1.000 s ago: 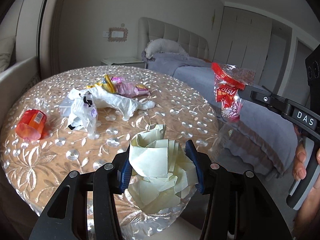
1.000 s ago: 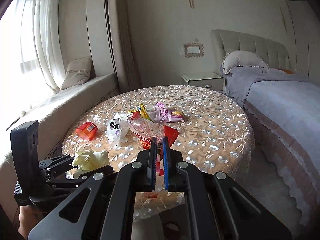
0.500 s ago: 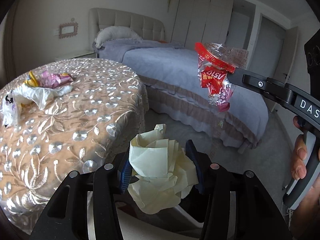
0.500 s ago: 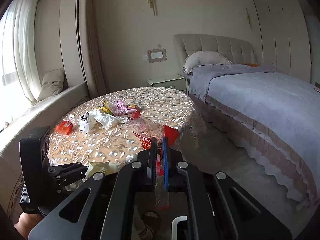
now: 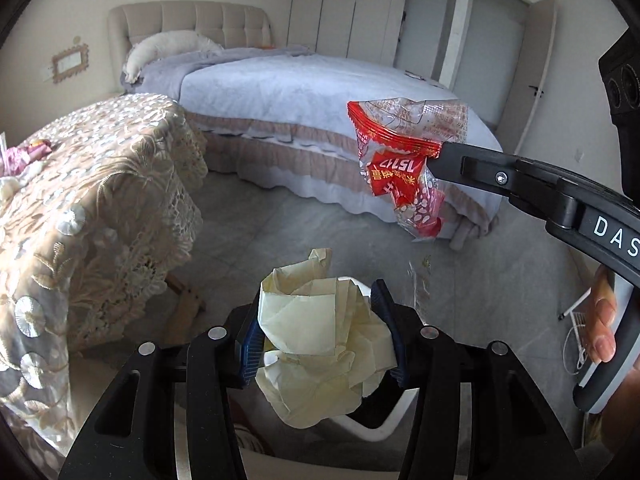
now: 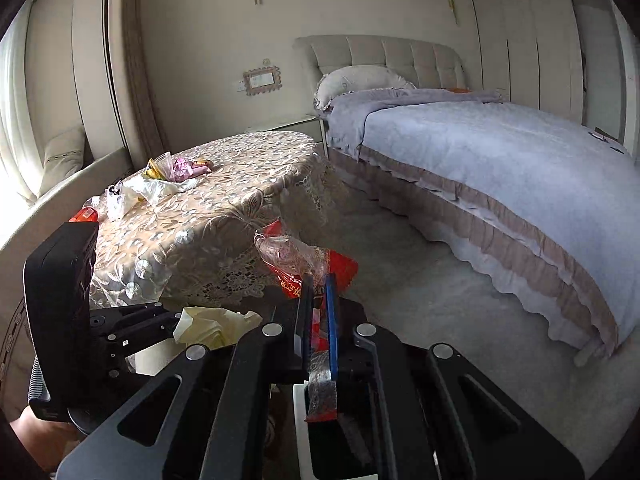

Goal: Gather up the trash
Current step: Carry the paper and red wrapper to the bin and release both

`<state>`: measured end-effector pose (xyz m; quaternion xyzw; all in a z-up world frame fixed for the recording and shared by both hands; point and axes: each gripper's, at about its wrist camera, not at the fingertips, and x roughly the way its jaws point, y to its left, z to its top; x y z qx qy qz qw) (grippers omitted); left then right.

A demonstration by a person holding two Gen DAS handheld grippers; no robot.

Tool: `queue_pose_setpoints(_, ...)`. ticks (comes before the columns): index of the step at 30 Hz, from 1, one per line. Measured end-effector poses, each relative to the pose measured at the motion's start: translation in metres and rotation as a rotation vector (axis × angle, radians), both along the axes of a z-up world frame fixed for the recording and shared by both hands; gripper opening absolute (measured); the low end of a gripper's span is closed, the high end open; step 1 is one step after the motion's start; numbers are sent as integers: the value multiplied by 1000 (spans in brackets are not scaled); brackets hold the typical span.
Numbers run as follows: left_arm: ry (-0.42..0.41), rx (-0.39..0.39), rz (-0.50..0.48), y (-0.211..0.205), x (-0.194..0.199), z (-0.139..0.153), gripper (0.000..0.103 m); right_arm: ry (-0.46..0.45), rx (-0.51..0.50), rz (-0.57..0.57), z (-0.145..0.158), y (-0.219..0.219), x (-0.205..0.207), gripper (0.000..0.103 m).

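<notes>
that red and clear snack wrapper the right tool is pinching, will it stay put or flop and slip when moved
The wrapper probably flops: its free end hangs crumpled below the right tool. It looks thin and empty, so likely very light. The glossy film may slip, since only a narrow strip sits between the shut jaws.

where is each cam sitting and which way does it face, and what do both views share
Left wrist: on the left gripper, looking down over crumpled yellow paper at floor, a white bin and the bed; a hand shows.
Right wrist: on the right gripper, facing table and bed over a red wrapper; bare skin shows at lower left.
Shared: each sees the other gripper and its trash, plus table and bed.
</notes>
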<state>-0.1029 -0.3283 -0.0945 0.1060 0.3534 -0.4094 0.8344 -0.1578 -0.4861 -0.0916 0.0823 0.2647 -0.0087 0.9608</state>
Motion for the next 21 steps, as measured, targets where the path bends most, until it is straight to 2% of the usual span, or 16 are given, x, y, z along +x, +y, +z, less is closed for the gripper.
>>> queue_pose_setpoints(9, 65, 58, -68, -35, 7, -27, 49, 54, 13, -34, -23, -19, 4, 8)
queue_pose_setpoints(10, 73, 57, -68, -37, 7, -29, 53, 55, 9, -37, -24, -20, 4, 8)
queue_pose_setpoints(12, 106, 36, -70, -41, 11, -32, 78, 57, 5, -41, -24, -22, 5, 8)
queue_pose_setpoints(13, 125, 30, -68, -42, 12, -33, 99, 60, 4, -43, -24, -23, 6, 8)
queue_pose_setpoints(16, 149, 39, -70, -46, 11, -39, 98, 68, 3, -48, -27, -27, 7, 9)
queue_pose_setpoints(21, 78, 78, -24, -36, 9, -34, 98, 93, 0, -32, -34, -23, 13, 9)
